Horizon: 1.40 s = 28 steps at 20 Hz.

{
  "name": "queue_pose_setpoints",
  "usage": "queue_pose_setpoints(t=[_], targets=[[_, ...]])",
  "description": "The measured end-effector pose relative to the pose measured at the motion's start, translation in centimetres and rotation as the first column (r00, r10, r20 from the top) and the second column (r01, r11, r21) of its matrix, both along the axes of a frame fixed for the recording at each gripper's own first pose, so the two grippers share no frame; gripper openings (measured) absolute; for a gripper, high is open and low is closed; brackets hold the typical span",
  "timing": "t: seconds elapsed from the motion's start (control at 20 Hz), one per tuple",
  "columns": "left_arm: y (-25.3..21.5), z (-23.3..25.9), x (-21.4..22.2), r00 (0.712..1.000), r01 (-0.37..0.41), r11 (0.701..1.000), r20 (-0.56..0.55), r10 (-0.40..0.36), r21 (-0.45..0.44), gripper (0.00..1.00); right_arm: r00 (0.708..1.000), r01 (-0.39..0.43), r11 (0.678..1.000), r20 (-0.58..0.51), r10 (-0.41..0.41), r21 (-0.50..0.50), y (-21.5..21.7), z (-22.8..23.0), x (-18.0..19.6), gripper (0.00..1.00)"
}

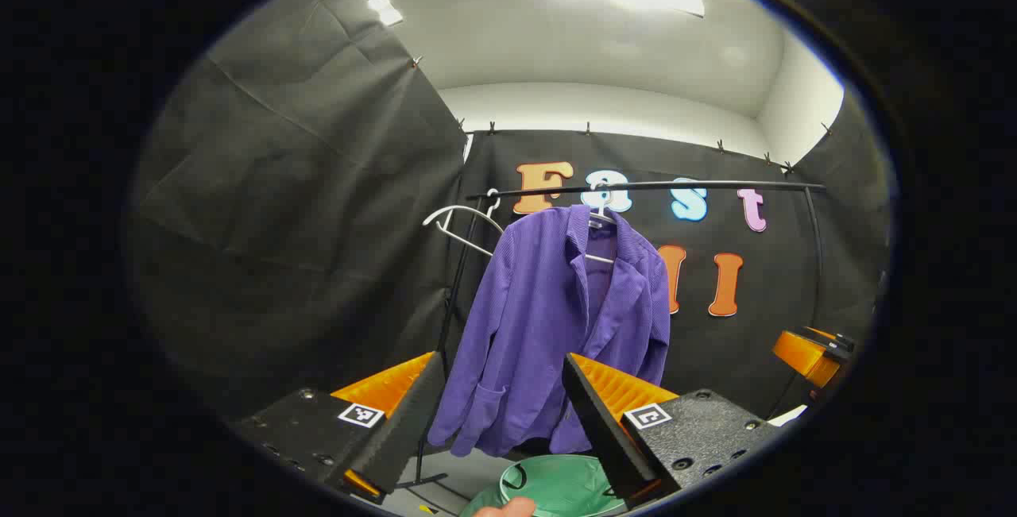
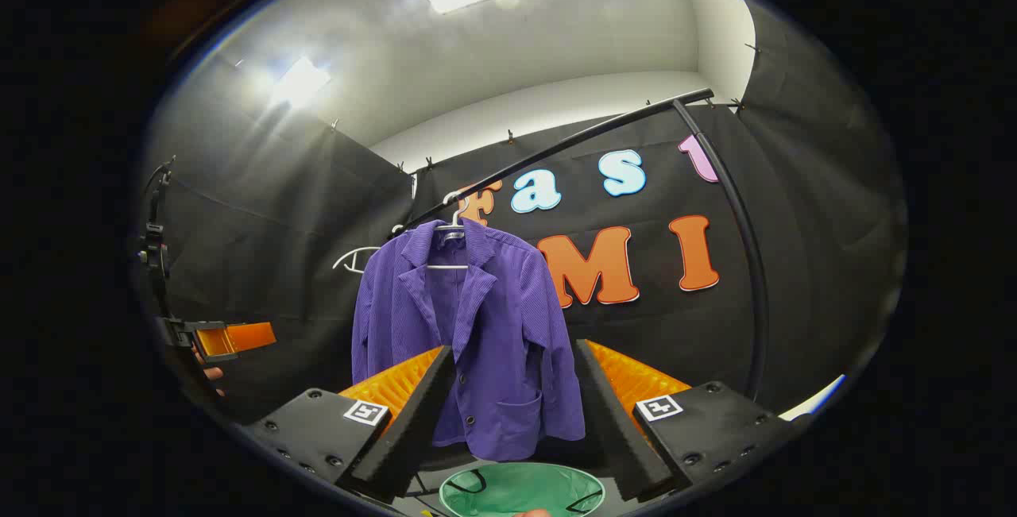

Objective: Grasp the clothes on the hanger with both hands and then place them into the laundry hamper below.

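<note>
Jacket on rail, both tools spread

Jacket (image 1: 548,334), purple, hangs on a white hanger (image 1: 601,219) from the black rail (image 1: 675,185), front open, sleeves down. A second, bare hanger (image 1: 461,223) hangs on the rail beside it. Just below the jacket's hem sits the green hamper (image 1: 556,485), mouth up.

In the left gripper view the left tool (image 1: 504,430) is spread wide, holding nothing, with the jacket seen between its fingers and well apart from them. The right tool (image 1: 810,352) shows at that view's right edge.

In the right gripper view the right tool (image 2: 512,422) is likewise spread and empty, jacket (image 2: 477,342) and hamper (image 2: 520,491) framed between its fingers. The left tool (image 2: 230,340) shows far to the side there, with fingertips of a hand (image 2: 210,372) just under it.
</note>
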<state>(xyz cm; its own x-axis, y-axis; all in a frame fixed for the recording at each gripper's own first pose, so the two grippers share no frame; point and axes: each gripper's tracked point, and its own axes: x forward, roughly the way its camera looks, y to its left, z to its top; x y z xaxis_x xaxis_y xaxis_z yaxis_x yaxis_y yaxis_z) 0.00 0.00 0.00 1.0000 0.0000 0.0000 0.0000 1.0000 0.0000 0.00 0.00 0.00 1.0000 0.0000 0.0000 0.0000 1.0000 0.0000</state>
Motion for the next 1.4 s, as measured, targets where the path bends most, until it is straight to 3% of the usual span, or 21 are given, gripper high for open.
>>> queue_pose_setpoints(t=[0.05,0.1,0.15,0.2,1.15,1.25,1.3,1.4], targets=[[0.1,0.0,0.1,1.000,-0.003,1.000,0.002,0.003,-0.001,0.99,1.000,0.000,1.000,0.001,0.000,0.000,0.0,0.0,-0.1,0.98],[0.2,0.0,0.1,1.000,-0.008,1.000,0.003,0.008,-0.001,0.95,1.000,-0.002,1.000,0.002,0.002,0.000,0.2,0.0,0.0,0.98],[0.3,0.0,0.1,1.000,-0.010,1.000,0.003,0.010,-0.001,0.99,1.000,-0.004,1.000,0.002,0.004,0.002,0.2,0.1,-0.1,0.98],[0.3,0.0,0.0,1.000,-0.011,1.000,0.002,0.011,0.000,0.95,1.000,-0.006,1.000,0.003,0.006,0.002,0.2,0.1,-0.2,0.98],[0.7,0.4,-0.8,1.000,-0.008,1.000,0.017,0.008,-0.003,0.95,1.000,-0.008,1.000,0.013,0.008,0.001,0.2,0.4,-0.5,0.98],[0.3,0.6,-0.7,1.000,0.001,1.000,0.017,-0.001,-0.018,0.99,1.000,-0.005,1.000,0.013,0.005,0.006,0.2,0.3,-0.7,0.98],[-0.1,0.6,-0.4,1.000,0.016,0.999,0.013,-0.015,-0.040,0.91,1.000,-0.003,1.000,0.011,0.003,0.007,0.4,0.1,-0.6,0.98],[-1.1,0.7,0.4,0.998,0.053,0.996,0.020,-0.052,-0.068,0.95,1.000,-0.006,1.000,-0.002,0.006,0.006,1.0,-0.5,0.2,0.98]])
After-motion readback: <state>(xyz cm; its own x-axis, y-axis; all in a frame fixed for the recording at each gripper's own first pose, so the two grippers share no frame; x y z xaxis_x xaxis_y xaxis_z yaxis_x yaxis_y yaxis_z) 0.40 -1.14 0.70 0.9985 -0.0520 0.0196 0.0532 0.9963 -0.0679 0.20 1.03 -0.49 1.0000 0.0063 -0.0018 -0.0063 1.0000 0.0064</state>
